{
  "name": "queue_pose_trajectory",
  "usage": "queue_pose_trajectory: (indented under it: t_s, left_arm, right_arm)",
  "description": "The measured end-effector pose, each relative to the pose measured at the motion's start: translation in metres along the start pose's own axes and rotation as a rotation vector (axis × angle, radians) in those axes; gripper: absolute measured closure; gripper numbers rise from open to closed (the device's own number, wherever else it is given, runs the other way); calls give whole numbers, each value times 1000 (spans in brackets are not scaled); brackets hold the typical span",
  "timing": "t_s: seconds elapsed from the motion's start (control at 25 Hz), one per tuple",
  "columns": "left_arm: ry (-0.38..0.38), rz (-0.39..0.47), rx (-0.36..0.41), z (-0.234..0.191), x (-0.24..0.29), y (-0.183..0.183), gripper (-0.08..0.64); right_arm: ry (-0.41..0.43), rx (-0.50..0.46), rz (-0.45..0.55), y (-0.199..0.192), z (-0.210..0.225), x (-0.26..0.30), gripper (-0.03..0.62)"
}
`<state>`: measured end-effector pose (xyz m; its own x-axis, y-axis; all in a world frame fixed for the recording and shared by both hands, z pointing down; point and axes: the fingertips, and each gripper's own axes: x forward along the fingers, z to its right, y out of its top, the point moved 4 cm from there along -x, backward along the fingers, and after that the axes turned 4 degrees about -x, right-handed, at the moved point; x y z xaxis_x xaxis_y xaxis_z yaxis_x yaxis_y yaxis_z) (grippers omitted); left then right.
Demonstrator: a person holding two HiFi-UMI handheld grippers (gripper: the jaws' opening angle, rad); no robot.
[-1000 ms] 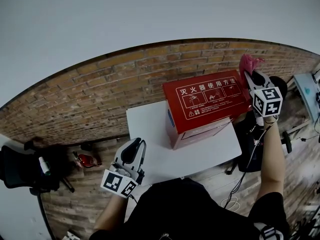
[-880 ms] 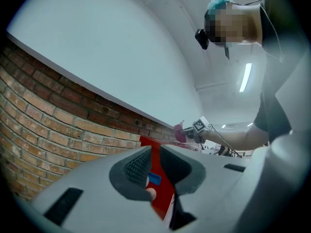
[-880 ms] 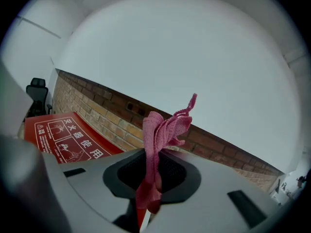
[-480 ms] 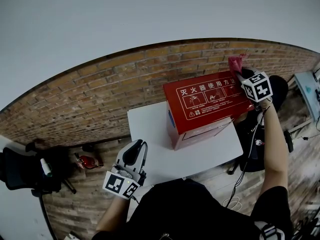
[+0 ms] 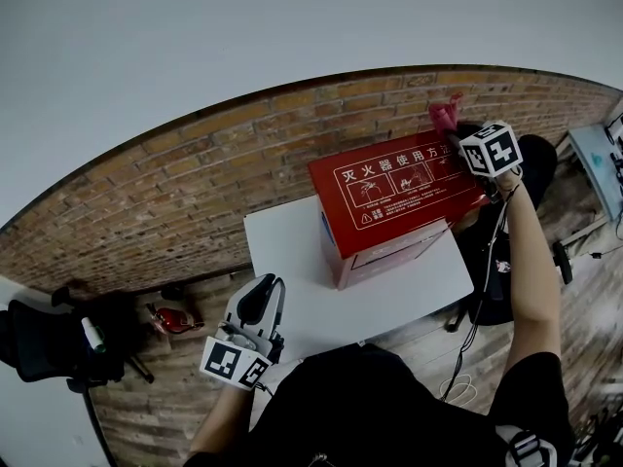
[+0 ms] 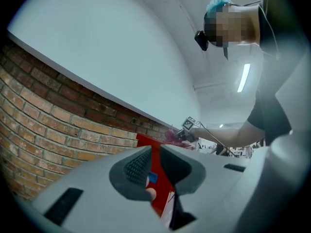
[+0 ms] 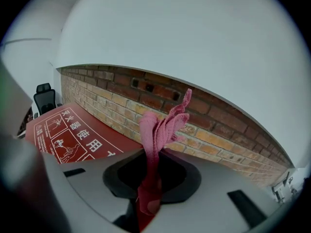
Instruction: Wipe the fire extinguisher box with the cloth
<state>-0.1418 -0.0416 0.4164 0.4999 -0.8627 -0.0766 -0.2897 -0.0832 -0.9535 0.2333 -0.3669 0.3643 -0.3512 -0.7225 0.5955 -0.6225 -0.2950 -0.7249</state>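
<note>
White table (image 5: 389, 290) is parked right up against a brick wall (image 5: 175, 193), plain white above. Black office chair (image 5: 44, 334) off left, some small red thing (image 5: 173, 316) on the floor beside it.

- The lower band of the wall is red-brown brick (image 5: 195, 178) with pale mortar lines. Two small dark outlets are set in it.
- Above the brick the wall is smooth, plain white plaster (image 5: 243, 37).
- The floor (image 5: 589, 300) is laid with brownish wood planks.
- A white rectangular counter (image 5: 292, 251) stands close by the brick.
- A black office chair (image 5: 39, 343) sits at the far left, near the foot of the wall.
- A second dark chair (image 5: 484, 280) stands at the counter's right end, partly hidden.
- The corner of a pale blue-grey desk (image 5: 592, 163) shows at the right edge.
- A long strip light (image 6: 243, 77) glows on the white ceiling, and the room is evenly lit.
</note>
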Motion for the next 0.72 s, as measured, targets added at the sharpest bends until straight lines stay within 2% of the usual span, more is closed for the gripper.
queue_pose_trajectory:
  t_s: [0.72]
  left_arm:
    - [-13, -3, -4, -2, 2, 0, 473]
  right_arm:
    - [72, -13, 3, 20, -41, -3, 518]
